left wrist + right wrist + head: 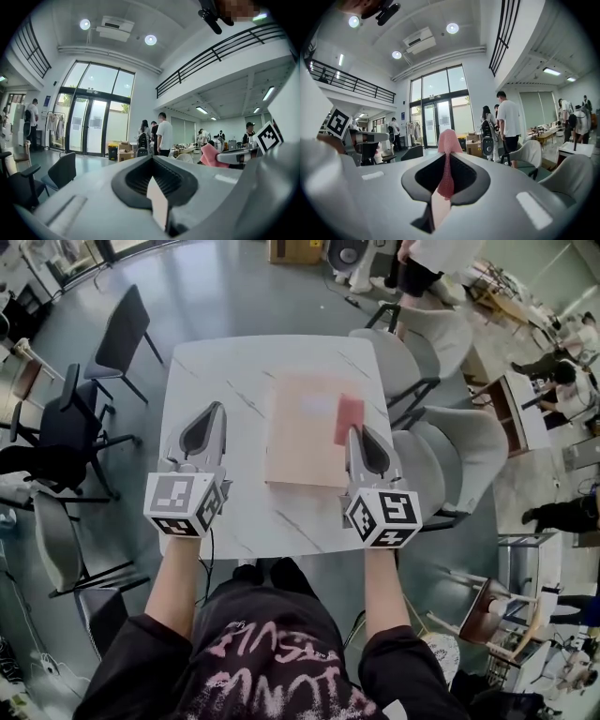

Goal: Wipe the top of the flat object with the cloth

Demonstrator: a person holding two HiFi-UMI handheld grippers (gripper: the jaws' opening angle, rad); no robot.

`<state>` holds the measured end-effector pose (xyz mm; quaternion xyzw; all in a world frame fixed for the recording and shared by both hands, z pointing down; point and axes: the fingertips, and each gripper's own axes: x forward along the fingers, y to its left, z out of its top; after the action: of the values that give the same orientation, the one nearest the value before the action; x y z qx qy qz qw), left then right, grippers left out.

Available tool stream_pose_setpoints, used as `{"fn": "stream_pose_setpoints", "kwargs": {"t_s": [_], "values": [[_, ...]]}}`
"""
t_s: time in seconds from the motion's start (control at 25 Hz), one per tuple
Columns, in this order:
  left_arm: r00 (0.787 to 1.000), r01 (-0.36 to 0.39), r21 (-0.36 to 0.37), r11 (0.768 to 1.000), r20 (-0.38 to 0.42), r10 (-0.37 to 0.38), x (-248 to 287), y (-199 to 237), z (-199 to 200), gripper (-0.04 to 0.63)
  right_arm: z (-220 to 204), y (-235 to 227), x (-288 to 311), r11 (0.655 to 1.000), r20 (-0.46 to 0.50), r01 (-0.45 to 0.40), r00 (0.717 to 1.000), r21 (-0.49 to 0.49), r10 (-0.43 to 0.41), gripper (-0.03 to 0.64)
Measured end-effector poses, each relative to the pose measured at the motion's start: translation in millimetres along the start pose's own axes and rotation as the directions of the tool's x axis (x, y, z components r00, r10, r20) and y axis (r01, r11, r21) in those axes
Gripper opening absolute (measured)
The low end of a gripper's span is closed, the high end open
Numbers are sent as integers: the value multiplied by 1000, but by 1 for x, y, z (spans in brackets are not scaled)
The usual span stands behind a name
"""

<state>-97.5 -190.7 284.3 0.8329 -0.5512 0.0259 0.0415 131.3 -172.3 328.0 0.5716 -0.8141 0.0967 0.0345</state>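
Observation:
A flat tan board (pixel 298 442) lies on the white marble table (pixel 234 371), right of its middle. My right gripper (pixel 355 433) hangs over the board's right edge, shut on a pink cloth (pixel 349 418) that sticks out past its tips. In the right gripper view the cloth (pixel 447 157) stands pinched between the closed jaws. My left gripper (pixel 215 410) hovers over the table left of the board, shut and holding nothing; its jaws (pixel 154 183) meet with no gap. From the left gripper view the cloth (pixel 209 157) shows at the right. Both grippers point level, above the surface.
Grey chairs (pixel 441 442) stand along the table's right side, dark chairs (pixel 80 423) on the left. Several people (pixel 507 124) stand by desks and glass doors in the background. A cardboard box (pixel 295 249) sits on the floor beyond the table.

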Motion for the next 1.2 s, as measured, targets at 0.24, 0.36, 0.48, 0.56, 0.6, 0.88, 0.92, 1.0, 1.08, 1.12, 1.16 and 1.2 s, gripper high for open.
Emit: {"fn": "stream_pose_setpoints", "kwargs": {"t_s": [0.24,0.36,0.48,0.56,0.6,0.88,0.92,1.0,1.08,1.12,1.16,1.2], "values": [[1000,-6,9,1000,28,5,-14,-2,14,0,6,7,-13,1000,12,-3,1000,-2,3,48],[999,-6,13,1000,42,5,-20,-3,21,0,11,11,-18,1000,23,-4,1000,-6,4,48],[999,-4,14,1000,51,4,-25,-4,23,0,12,13,-22,1000,28,-3,1000,-8,3,48],[998,-4,17,1000,55,3,-27,-4,24,0,13,14,-23,1000,32,-1,999,-6,1,48],[998,-4,19,1000,58,3,-28,-4,26,0,14,14,-24,1000,36,1,999,-6,0,48],[996,-9,32,999,87,7,-33,0,42,0,28,16,-26,1000,61,2,998,-12,-1,48],[996,-11,35,999,92,7,-33,0,44,0,30,16,-25,1000,66,2,998,-15,-1,48],[995,-13,37,999,101,9,-33,2,49,0,36,17,-24,1000,76,1,997,-20,1,48],[994,-16,39,999,109,11,-34,3,53,0,40,17,-23,1000,83,0,997,-24,2,48],[993,-17,41,999,113,13,-34,3,55,0,41,18,-22,1000,85,-2,996,-24,4,47],[993,-19,42,999,117,14,-34,4,57,0,43,18,-22,1000,89,-4,996,-24,6,48],[993,-21,44,999,119,16,-34,5,59,0,44,18,-21,1000,92,-6,996,-22,8,48]]}}
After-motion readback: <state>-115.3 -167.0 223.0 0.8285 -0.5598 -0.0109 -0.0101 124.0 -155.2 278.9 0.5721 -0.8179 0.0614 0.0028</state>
